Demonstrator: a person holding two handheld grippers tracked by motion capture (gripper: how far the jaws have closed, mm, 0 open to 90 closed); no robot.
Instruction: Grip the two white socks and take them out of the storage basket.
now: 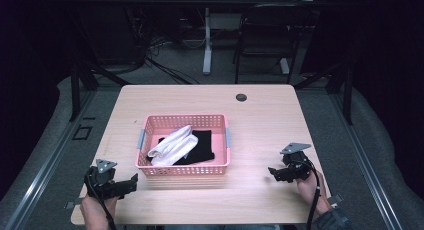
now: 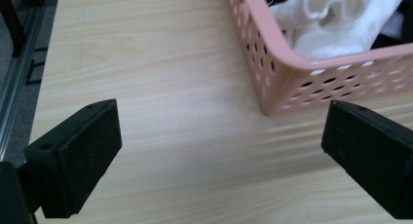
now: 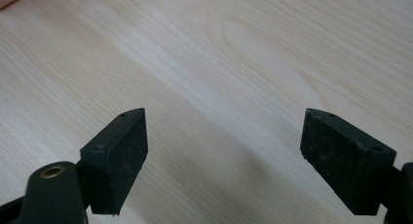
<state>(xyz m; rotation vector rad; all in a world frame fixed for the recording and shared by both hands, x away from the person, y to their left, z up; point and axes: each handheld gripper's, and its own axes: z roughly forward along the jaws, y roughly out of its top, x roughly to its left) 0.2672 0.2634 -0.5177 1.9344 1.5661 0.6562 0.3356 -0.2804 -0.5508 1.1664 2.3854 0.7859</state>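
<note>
A basket (image 1: 183, 167) sits in the middle of the bench (image 1: 260, 120). Two cloths (image 1: 172, 146) lie inside it. The left gripper (image 1: 131, 182) is near its left corner. The right gripper (image 1: 274, 172) is on the right.

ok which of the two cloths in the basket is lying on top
The white cloth. It lies bunched over the left part of the black cloth, which is spread flat beneath it on the floor of the pink basket.

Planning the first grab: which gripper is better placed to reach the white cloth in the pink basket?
Left, probably. The left gripper sits open just off the pink perforated plastic basket, near the crumpled white cloth on the basket's left side. The right gripper, also open, is farther off over bare wooden table.
</note>
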